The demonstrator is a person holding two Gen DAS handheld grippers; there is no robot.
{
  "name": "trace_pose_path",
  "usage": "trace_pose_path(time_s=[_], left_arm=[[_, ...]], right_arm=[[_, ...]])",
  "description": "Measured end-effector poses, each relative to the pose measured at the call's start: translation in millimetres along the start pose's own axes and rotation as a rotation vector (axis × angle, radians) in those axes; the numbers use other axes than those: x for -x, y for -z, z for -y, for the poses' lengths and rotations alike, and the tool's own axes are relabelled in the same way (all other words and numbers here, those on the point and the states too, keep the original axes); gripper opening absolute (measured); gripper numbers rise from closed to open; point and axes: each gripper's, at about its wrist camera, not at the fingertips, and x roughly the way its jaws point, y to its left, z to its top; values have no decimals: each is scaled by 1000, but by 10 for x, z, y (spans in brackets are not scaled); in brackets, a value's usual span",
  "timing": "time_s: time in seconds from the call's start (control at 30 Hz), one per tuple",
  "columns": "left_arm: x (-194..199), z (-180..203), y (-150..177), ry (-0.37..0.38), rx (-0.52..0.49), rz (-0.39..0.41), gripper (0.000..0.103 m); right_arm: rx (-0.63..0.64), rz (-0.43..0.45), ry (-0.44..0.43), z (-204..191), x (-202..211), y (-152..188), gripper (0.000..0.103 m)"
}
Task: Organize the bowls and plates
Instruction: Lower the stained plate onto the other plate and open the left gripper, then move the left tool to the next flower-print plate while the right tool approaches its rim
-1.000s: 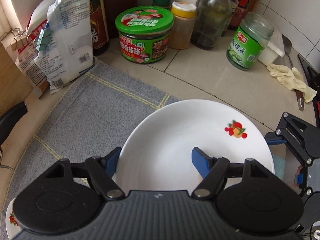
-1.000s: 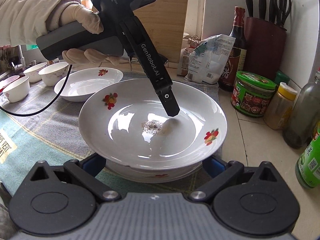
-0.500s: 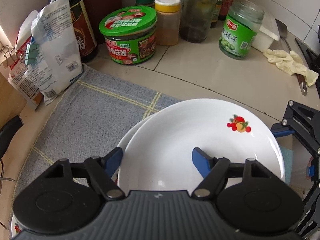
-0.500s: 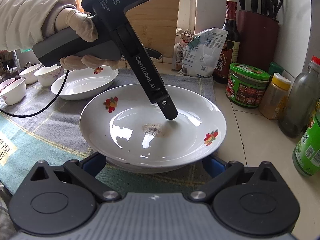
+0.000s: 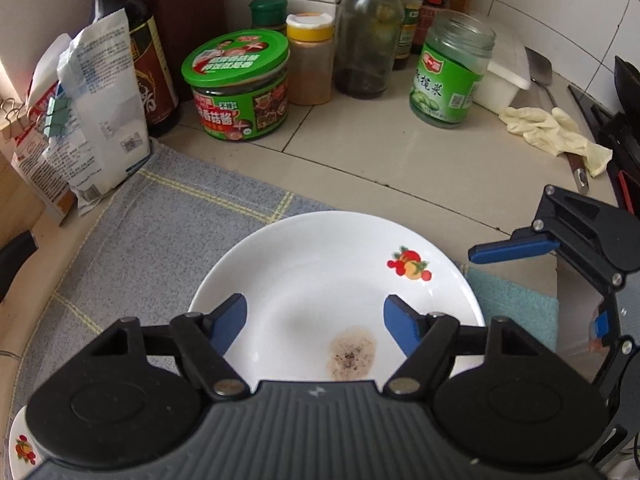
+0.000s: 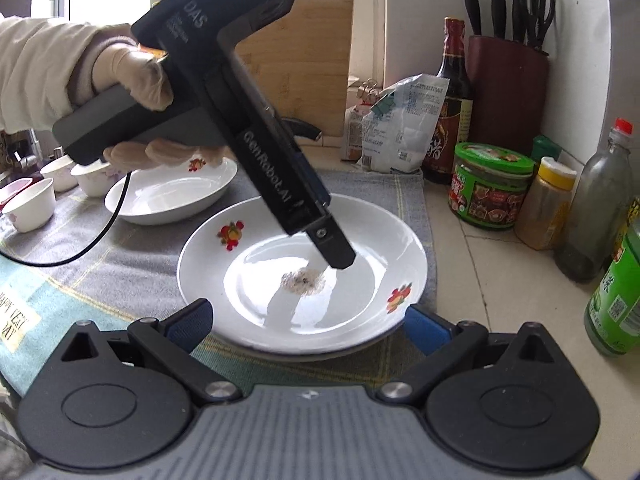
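Left gripper (image 5: 314, 322) jaws, just widening, hang empty over the stained plate (image 5: 304, 264); right gripper (image 6: 306, 320) jaws wide beside it

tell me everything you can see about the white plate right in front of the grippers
The white plate is a shallow, glossy dish, ceramic by its look, with small red-and-orange fruit prints on its rim and a brownish speckled smear at its centre. It sits upright on a second plate stacked under it, on the grey checked cloth. The left gripper hangs open above it, jaws just widened, nothing between them; contact is unclear. The right gripper flanks the near rim, open.
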Motion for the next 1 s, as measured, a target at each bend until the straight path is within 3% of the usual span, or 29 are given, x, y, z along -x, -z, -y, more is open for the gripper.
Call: trace_pose_path(time_s=[0.1,0.2,0.63,1.0], left_arm=[[30,28,53,-34,-7,4,78],[101,61,112,-71,-14,41,93],[506,89,361,-170,95,125,94],[955,24,753,-229,261,202,94]], right_arm=[[-11,3,6,37,4,-15,103],[8,-7,17,6,-2,-3,103],[28,-62,86,-180,-42,-56,103],[39,-63,83,-292,-25,-123,103]])
